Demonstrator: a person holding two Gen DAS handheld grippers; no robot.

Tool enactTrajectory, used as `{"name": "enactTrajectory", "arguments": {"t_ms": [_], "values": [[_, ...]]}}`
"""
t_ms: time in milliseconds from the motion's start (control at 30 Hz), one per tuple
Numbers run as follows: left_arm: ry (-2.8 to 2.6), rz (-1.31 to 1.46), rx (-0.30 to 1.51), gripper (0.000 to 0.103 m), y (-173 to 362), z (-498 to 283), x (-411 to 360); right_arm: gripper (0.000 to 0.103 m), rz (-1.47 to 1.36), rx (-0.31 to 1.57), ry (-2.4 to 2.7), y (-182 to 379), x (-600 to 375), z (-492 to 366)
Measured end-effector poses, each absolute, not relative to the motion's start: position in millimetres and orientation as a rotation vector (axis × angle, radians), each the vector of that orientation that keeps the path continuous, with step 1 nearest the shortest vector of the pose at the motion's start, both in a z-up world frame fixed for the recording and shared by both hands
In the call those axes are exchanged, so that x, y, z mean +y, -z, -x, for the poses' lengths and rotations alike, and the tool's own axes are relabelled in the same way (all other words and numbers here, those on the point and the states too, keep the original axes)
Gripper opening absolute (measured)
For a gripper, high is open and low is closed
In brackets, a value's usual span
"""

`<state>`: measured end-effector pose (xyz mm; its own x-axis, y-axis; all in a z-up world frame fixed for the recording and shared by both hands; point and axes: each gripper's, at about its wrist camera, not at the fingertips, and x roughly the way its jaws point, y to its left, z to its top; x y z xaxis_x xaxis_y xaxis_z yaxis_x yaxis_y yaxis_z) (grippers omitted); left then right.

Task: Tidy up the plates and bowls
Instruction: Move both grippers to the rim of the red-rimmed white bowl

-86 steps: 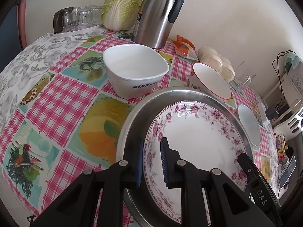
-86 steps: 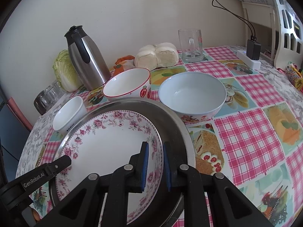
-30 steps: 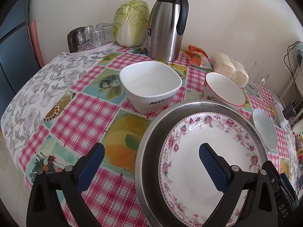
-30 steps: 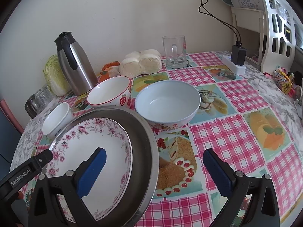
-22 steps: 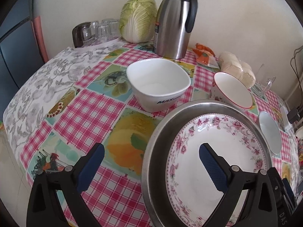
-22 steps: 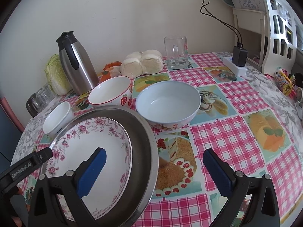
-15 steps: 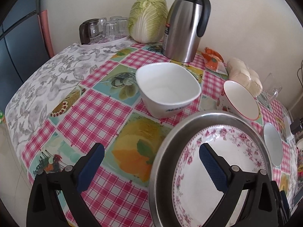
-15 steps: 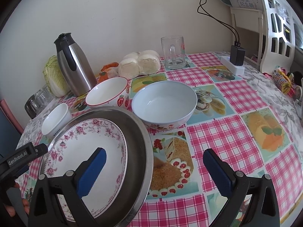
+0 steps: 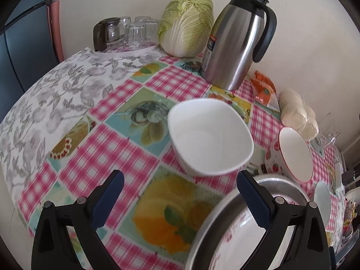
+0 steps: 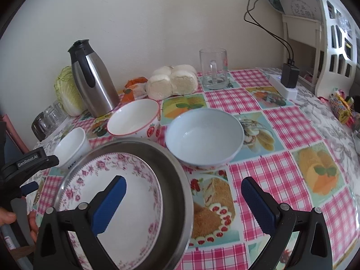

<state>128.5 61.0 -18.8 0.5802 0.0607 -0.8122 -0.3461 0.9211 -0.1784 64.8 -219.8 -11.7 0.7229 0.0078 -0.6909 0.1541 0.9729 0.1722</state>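
Note:
A floral-rimmed white plate (image 10: 126, 189) lies inside a steel plate (image 10: 171, 171) on the checked tablecloth. Behind them stand a square white bowl (image 9: 209, 137), a strawberry-print bowl (image 10: 135, 118) and a large pale blue bowl (image 10: 204, 135). My left gripper (image 9: 180, 193) is open, a short way in front of the square white bowl, holding nothing. My right gripper (image 10: 183, 199) is open over the steel plate's right edge, empty. In the right wrist view the left gripper (image 10: 29, 164) shows at the left beside the square bowl (image 10: 72, 147), with a hand below it.
At the back stand a steel thermos jug (image 9: 236, 47), a cabbage (image 9: 186, 22), a tray of glasses (image 9: 126, 33), bagged buns (image 10: 173, 81), an orange packet (image 9: 263, 87) and a glass mug (image 10: 213, 67). A power strip with a charger (image 10: 288, 78) lies at the right.
Both grippers, earlier shut on the plates' rims, have opened and drawn back. The left gripper has swung left, now facing the square white bowl. The plates rest on the table.

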Motion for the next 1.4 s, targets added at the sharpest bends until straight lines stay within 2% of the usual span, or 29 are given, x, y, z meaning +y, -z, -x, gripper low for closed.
{"name": "enactTrajectory", "arguments": {"t_ms": [433,833,933,1000,1067,1200,1233,1300,1367,1400], "values": [[-0.203,0.481,0.879,0.1,11,-154,113,0.103,-0.212,0.821,-0.001,-20,-208,-124],[0.045,0.464,0.884,0.1,-11,-187,67,0.103,-0.165,0.902,0.025,-45,-216,-192],[0.079,0.453,0.91,0.092,-11,-196,53,0.103,-0.156,0.924,0.024,-45,-214,-206],[0.101,0.43,0.934,0.076,-13,-203,42,0.103,-0.142,0.935,0.02,-42,-210,-213],[0.131,0.395,0.957,0.076,-17,-213,28,0.103,-0.116,0.944,0.014,-38,-206,-218],[0.198,0.372,0.987,0.075,-24,-233,6,0.089,-0.119,0.992,-0.014,-24,-202,-231],[0.21,0.366,1.011,0.072,-22,-239,2,0.085,-0.118,1.002,-0.015,-21,-201,-233],[0.221,0.349,1.066,0.06,-15,-250,-6,0.076,-0.123,1.024,-0.023,-14,-199,-238],[0.219,0.33,1.114,0.056,-7,-258,-13,0.07,-0.133,1.045,-0.027,-8,-199,-242],[0.22,0.323,1.135,0.054,-3,-262,-16,0.064,-0.137,1.056,-0.029,-5,-199,-245]]}}
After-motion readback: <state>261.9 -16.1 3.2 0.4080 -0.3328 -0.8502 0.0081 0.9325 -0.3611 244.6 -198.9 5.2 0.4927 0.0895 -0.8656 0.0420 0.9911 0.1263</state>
